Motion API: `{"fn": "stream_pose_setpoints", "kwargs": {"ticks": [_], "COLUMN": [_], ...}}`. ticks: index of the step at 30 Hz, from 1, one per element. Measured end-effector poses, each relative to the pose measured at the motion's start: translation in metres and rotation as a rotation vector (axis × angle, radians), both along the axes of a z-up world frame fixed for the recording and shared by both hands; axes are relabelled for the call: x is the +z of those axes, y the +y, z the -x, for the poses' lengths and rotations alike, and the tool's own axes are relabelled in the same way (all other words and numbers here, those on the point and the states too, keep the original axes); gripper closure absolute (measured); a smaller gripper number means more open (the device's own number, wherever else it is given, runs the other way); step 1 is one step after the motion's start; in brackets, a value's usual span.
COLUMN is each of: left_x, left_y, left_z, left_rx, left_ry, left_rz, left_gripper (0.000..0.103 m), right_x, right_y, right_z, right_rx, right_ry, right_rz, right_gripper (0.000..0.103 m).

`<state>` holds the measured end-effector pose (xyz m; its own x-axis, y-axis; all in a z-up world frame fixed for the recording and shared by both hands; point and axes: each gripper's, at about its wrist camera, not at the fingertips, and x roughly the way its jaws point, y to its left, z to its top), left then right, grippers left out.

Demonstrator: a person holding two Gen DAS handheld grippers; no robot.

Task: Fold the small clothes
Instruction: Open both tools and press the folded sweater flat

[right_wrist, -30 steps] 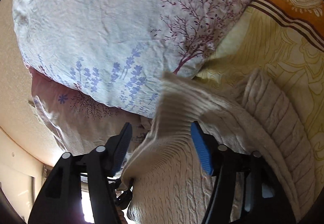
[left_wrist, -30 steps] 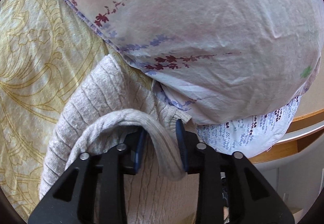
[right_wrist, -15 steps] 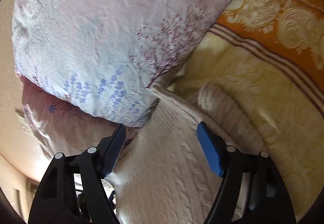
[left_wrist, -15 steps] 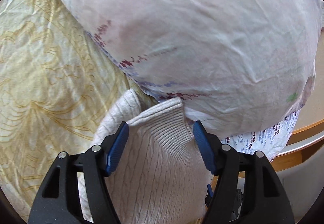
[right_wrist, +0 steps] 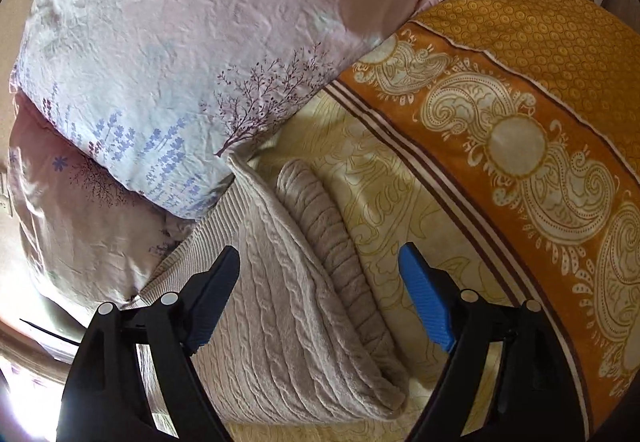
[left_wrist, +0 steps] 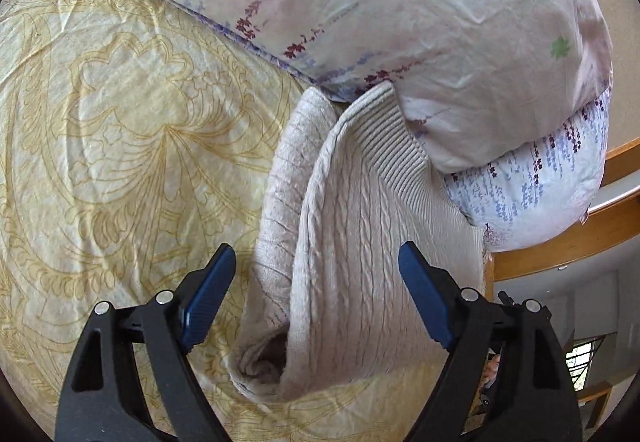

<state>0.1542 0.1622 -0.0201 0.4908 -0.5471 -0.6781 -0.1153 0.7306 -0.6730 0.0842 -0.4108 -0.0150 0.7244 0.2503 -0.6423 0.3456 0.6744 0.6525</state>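
Beige cable-knit sweater with a ribbed hem [left_wrist: 360, 234] is laid folded on the pale yellow bedsheet with the gold swirl print [left_wrist: 120, 130], filling the lower middle of both wrist views. Its ribbed edge is tucked right up against the floral pillow in white and pink with purple sprigs [left_wrist: 420, 22], which takes up the upper right of the left view and the upper left of the right view. A thicker ribbed roll, probably a sleeve or the folded-under layer, is seen alongside the flat top panel, so the fold looks like it's been set down on purpose with the neat side up.

Left gripper with black arms and dark blue pads [left_wrist: 316, 294] is let go: its jaws are opening, the sweater sits between them but neither pad is pressed on the knit. Same story for the right gripper with brighter blue pads [right_wrist: 318, 294], jaws opening, cloth lying loose underneath and between, nothing pinched. Both being spread wide at once suggests the fold is being dropped in place rather than carried further.

An orange paisley-bordered bedspread [right_wrist: 520, 130] is seen at the right of the right view, well clear of the sweater. A wooden bed frame [left_wrist: 560, 242] is visible at the lower right of the left view.

Probably one fold is done here; whether another is needed can't be told.
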Motion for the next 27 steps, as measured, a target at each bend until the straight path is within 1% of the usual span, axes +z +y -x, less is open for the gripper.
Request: {"fn": "stream_pose_setpoints", "kwargs": {"ticks": [4, 6, 9, 10, 11, 14, 15, 17, 19, 22, 25, 27], "left_x": [-0.001, -0.002, -0.002, -0.001, -0.001, -0.002, -0.002, -0.005, -0.009, -0.014, -0.020, -0.024], "left_y": [-0.004, -0.004, -0.011, -0.018, -0.015, -0.012, -0.011, -0.006, 0.001, 0.005, -0.004, -0.011], "left_z": [-0.003, -0.004, -0.004, -0.005, -0.003, 0.010, 0.015, 0.028, 0.044, 0.067, 0.078, 0.078], "left_rx": [-0.020, -0.042, -0.065, -0.071, -0.080, -0.100, -0.100, -0.077, -0.029, 0.049, 0.113, 0.148], "left_ry": [0.000, 0.004, 0.005, 0.007, 0.013, 0.028, 0.034, 0.049, 0.071, 0.088, 0.092, 0.091], "left_rz": [-0.002, 0.003, -0.001, -0.006, -0.013, -0.007, 0.008, 0.044, 0.096, 0.177, 0.246, 0.295], "left_gripper": [0.020, 0.020, 0.021, 0.021, 0.022, 0.024, 0.025, 0.027, 0.032, 0.033, 0.035, 0.036], "right_x": [-0.002, -0.006, -0.009, -0.008, -0.007, -0.008, -0.009, -0.012, -0.018, -0.028, -0.036, -0.038], "right_y": [0.009, 0.011, 0.013, 0.013, 0.011, 0.009, 0.008, 0.000, -0.009, -0.014, -0.007, 0.001], "right_z": [-0.005, -0.005, -0.006, -0.005, -0.003, 0.004, 0.007, 0.020, 0.038, 0.061, 0.066, 0.061], "right_rx": [0.048, 0.066, 0.093, 0.102, 0.112, 0.174, 0.187, 0.172, 0.125, 0.064, 0.057, 0.056], "right_ry": [0.034, 0.046, 0.046, 0.054, 0.059, 0.065, 0.061, 0.059, 0.054, 0.023, 0.006, 0.012], "right_rz": [0.004, -0.012, -0.014, -0.006, 0.002, -0.023, -0.047, -0.106, -0.197, -0.334, -0.403, -0.412], "right_gripper": [0.020, 0.020, 0.020, 0.021, 0.023, 0.027, 0.027, 0.028, 0.028, 0.028, 0.033, 0.036]}}
